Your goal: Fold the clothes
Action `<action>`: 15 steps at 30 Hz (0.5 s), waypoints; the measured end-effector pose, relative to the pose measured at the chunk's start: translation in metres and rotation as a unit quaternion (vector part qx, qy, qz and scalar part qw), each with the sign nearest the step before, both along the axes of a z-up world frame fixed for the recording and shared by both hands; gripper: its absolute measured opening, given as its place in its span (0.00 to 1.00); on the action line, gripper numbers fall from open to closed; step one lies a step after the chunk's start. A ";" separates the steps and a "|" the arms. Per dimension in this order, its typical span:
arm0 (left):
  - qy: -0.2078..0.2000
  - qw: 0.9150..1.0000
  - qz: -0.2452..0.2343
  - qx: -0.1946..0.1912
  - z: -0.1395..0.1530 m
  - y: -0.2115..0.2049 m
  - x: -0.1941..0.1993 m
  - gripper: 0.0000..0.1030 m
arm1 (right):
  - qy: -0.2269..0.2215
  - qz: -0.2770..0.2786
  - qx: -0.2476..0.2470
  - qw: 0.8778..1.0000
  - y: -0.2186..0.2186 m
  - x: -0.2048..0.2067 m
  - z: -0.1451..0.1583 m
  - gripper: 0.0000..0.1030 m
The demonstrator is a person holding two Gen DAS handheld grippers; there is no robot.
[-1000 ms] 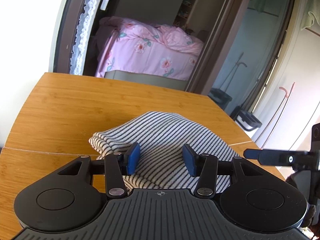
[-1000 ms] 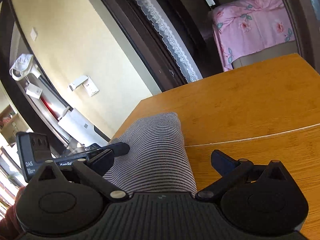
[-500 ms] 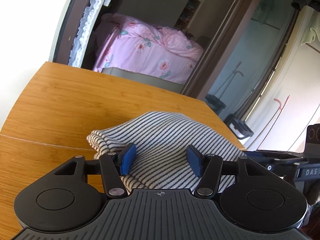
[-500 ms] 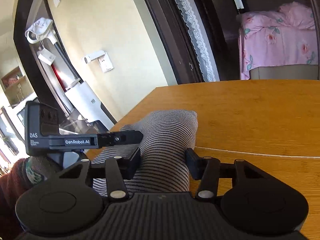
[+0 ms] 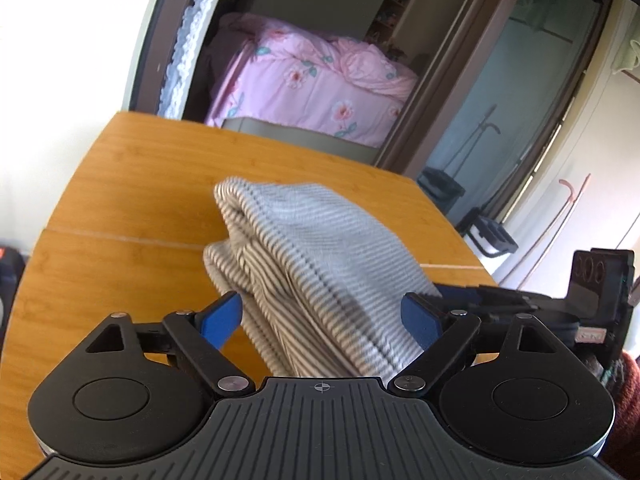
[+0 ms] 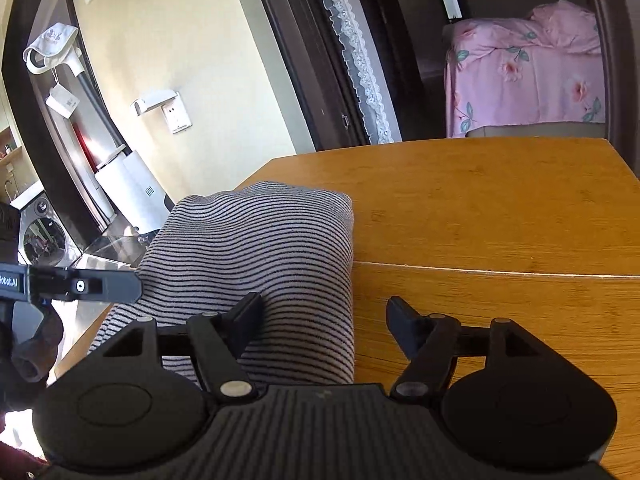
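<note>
A folded grey-and-black striped garment point(image 5: 316, 264) lies on the wooden table point(image 5: 140, 184); it also shows in the right wrist view point(image 6: 264, 264). My left gripper point(image 5: 322, 316) is open, its blue pads on either side of the garment's near end, which bulges up between them. My right gripper point(image 6: 324, 316) is open over the garment's right edge: the left finger rests on the cloth, the right finger is over bare wood. The right gripper's body shows at the right of the left wrist view point(image 5: 560, 300).
The table's far edge point(image 6: 440, 148) faces a doorway with a pink floral bed point(image 5: 312, 84). The left table edge is beside a wall with a socket point(image 6: 176, 120). A seam crosses the tabletop point(image 6: 500, 272). Bins point(image 5: 444, 192) stand on the floor at the right.
Both grippers have opened wider. The garment's left end has risen and bunched up in the left wrist view. The right gripper has shifted to the right across the garment.
</note>
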State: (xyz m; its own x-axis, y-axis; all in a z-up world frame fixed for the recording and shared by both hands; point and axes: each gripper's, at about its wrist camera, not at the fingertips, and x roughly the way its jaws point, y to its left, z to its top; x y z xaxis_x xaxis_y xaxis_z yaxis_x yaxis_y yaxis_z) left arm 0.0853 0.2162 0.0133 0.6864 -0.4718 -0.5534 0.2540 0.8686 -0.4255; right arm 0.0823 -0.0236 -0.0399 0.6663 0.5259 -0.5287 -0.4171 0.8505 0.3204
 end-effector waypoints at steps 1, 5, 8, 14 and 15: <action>0.015 1.000 -0.009 -0.009 -0.005 0.001 -0.004 0.78 | 0.000 -0.001 0.001 1.000 0.000 0.000 0.000 0.66; 0.008 0.999 -0.047 0.000 -0.017 -0.013 -0.008 0.53 | -0.006 -0.006 -0.007 1.000 -0.001 -0.003 0.002 0.66; -0.004 0.999 -0.051 0.000 -0.018 -0.020 0.004 0.51 | -0.011 -0.014 -0.021 1.000 -0.003 -0.005 0.006 0.66; -0.017 0.999 -0.048 0.011 -0.027 -0.025 0.021 0.52 | -0.039 -0.023 -0.075 0.996 0.002 -0.002 0.028 0.66; -0.020 0.999 -0.049 0.015 -0.027 -0.026 0.020 0.52 | -0.053 -0.022 -0.083 0.995 0.007 0.001 0.036 0.66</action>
State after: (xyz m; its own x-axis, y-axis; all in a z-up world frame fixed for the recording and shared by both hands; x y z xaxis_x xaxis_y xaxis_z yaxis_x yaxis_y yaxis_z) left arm 0.1050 0.1900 -0.0133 0.6598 -0.5204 -0.5422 0.3536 0.8516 -0.3871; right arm 0.0835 -0.0164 -0.0037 0.7428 0.4062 -0.5322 -0.4025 0.9062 0.1299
